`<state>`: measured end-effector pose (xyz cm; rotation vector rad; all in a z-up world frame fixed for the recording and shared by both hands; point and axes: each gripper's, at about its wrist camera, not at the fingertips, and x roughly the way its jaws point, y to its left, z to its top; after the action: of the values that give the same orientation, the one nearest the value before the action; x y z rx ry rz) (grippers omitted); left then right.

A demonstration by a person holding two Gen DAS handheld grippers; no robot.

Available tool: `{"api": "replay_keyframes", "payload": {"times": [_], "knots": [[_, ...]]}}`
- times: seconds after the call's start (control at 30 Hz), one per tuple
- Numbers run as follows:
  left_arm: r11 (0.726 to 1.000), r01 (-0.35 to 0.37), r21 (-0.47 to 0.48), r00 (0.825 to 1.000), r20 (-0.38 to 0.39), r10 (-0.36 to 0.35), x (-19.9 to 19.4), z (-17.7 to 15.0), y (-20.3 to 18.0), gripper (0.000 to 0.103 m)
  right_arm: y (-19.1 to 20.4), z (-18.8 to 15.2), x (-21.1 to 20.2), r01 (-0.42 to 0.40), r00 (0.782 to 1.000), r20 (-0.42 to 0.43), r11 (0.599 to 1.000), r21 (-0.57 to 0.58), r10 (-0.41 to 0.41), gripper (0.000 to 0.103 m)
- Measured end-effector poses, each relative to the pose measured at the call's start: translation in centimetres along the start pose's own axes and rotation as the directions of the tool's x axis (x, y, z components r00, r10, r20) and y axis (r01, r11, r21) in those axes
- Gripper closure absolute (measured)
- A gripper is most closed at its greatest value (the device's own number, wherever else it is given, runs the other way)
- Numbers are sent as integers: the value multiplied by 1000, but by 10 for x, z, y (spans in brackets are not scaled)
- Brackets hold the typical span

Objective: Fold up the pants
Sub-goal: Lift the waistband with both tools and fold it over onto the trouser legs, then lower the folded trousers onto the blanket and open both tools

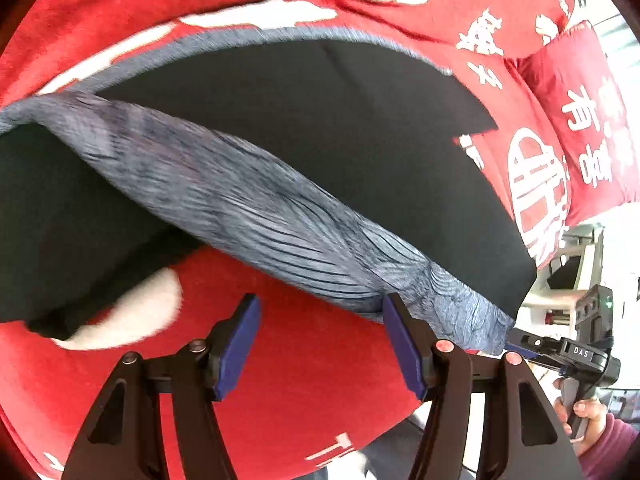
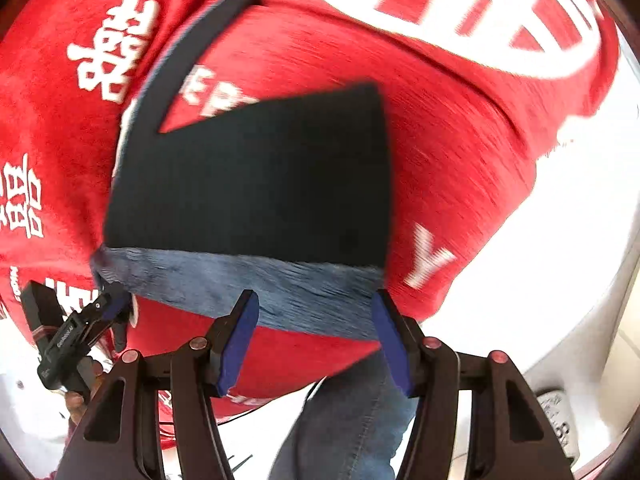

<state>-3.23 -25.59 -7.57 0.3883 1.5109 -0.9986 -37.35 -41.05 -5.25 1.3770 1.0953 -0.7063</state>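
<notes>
Black pants [image 1: 320, 128] with a grey-blue patterned band [image 1: 256, 204] lie folded on a red blanket [image 1: 312, 368]. My left gripper [image 1: 320, 308] is open over bare blanket, its right finger touching the band's lower edge. My right gripper [image 1: 560, 354] shows at the band's near right corner. In the right wrist view the pants [image 2: 256, 176] lie flat with the band [image 2: 224, 280] along their near edge. My right gripper [image 2: 316, 300] hovers open over that band, its pads not pressing it. My left gripper [image 2: 96, 320] is by the band's left corner.
The blanket bears white characters [image 2: 116, 48]. A red pillow [image 1: 572, 120] lies at its far right, with white furniture [image 1: 568, 276] beyond. A person's jeans leg [image 2: 352, 420] stands at the near edge on a pale floor [image 2: 540, 280], and a hand [image 1: 592, 412] holds the right gripper.
</notes>
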Motion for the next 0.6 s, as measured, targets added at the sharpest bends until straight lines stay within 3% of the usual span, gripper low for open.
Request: {"api": "replay_keyframes", "payload": {"times": [0.1, 0.13, 0.17, 0.2, 0.23, 0.33, 0.4, 0.6], "knots": [[1000, 4, 9, 1000, -8, -4, 9, 1, -10, 39, -10, 3, 14, -27, 998, -60, 999, -18, 26, 40], [1000, 5, 14, 1000, -5, -5, 11, 2, -15, 39, -14, 4, 19, -63, 995, -83, 998, -4, 62, 45], [1000, 12, 17, 1000, -5, -12, 12, 3, -19, 39, -14, 5, 23, -107, 989, -105, 994, 12, 108, 54], [999, 31, 12, 1000, -5, -31, 12, 4, -21, 39, -14, 7, 24, -160, 979, -126, 987, 21, 162, 80], [998, 64, -3, 998, -4, -64, 12, 6, -26, 39, -10, 8, 18, -217, 966, -142, 976, 23, 218, 84], [994, 103, -22, 994, 25, -102, 4, 22, -41, 39, 12, 23, -9, -343, 929, -152, 939, -3, 338, 86], [994, 100, -33, 994, 51, -99, -3, 38, -48, 39, 33, 44, -27, -384, 916, -141, 922, -41, 375, 86], [998, 21, -51, 987, 159, -13, -20, 116, -54, 39, 94, 159, -54, -441, 897, -91, 885, -149, 432, 86]]}}
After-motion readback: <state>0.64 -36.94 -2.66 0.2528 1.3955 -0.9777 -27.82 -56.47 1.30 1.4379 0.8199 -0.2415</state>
